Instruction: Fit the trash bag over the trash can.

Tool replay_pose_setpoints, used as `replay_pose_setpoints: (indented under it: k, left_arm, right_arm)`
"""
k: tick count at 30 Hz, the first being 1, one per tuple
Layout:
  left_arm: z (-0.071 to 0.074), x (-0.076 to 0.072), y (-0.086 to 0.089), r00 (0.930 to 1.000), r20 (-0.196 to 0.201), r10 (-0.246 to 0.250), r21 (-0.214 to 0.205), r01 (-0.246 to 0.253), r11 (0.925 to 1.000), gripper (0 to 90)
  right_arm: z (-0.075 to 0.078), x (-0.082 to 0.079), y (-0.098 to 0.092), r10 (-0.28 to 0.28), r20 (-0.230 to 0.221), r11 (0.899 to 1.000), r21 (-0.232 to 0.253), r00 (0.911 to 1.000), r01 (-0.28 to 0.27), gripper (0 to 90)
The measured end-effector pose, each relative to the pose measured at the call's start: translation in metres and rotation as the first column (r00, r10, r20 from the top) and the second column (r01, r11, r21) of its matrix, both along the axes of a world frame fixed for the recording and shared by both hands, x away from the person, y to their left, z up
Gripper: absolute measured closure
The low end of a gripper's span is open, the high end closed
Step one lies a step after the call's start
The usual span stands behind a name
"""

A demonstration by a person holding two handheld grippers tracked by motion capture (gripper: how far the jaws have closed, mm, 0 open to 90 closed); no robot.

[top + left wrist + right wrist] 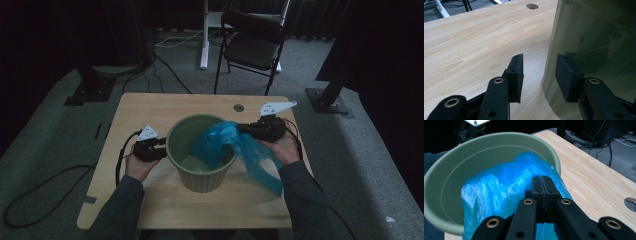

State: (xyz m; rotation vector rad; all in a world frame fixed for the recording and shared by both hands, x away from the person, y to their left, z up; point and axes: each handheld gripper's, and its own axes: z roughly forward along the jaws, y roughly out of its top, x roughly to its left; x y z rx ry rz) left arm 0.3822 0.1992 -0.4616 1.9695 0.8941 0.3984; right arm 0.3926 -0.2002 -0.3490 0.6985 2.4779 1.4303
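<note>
We have right claw (544, 185) clenched on thin blue plastic bag (499, 187), film pinched flat between pads. Bag drapes ahead of claw over near rim of round green plastic bin (439, 177), part inside, tail hanging outside toward us. We judge bag light, limp, slippery, easy to tear; best hold at bunched mouth edge, not single layer. Left claw (543, 77) released, jaws straddling bin wall, pads not visibly pressing. Bin stiff; rim gives firm hold.

Left tongs (161, 148) level, jaws parted, pointing right. Right tongs (242, 128) level, jaws pressed together, pointing left.
</note>
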Motion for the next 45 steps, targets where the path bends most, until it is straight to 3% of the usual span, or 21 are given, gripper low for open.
replay_pose_setpoints:
  k: [9, 22, 31, 35, 45]
  left_arm:
    - [0.001, -0.003, 0.004, 1.0000, 0.003, -0.002, -0.004, 0.002, 1.0000, 57.2]
    - [0.003, -0.004, 0.007, 0.9999, 0.003, -0.013, -0.015, 0.013, 0.9998, 57.2]
    - [0.006, -0.005, 0.012, 0.9996, -0.002, -0.030, -0.038, 0.030, 0.9988, 57.5]
    - [0.007, -0.005, 0.015, 0.9989, -0.005, -0.048, -0.042, 0.047, 0.9980, 57.8]
    - [0.010, -0.007, 0.019, 0.9961, 0.002, -0.088, -0.059, 0.088, 0.9944, 58.5]
  right_arm:
    - [0.002, -0.008, -0.012, 0.000, 0.005, 1.000, 0.020, 1.0000, 0.000, 70.3]
    - [-0.007, -0.025, -0.049, -0.029, -0.009, 0.999, 0.024, 0.9995, 0.029, 64.1]
    - [-0.027, -0.022, -0.061, -0.040, -0.053, 0.999, 0.021, 0.9978, 0.042, 61.0]
    - [-0.034, -0.019, -0.059, -0.039, -0.062, 0.999, 0.007, 0.9973, 0.039, 64.9]
    - [-0.032, -0.018, -0.057, -0.035, -0.045, 0.999, 0.010, 0.9984, 0.035, 87.9]
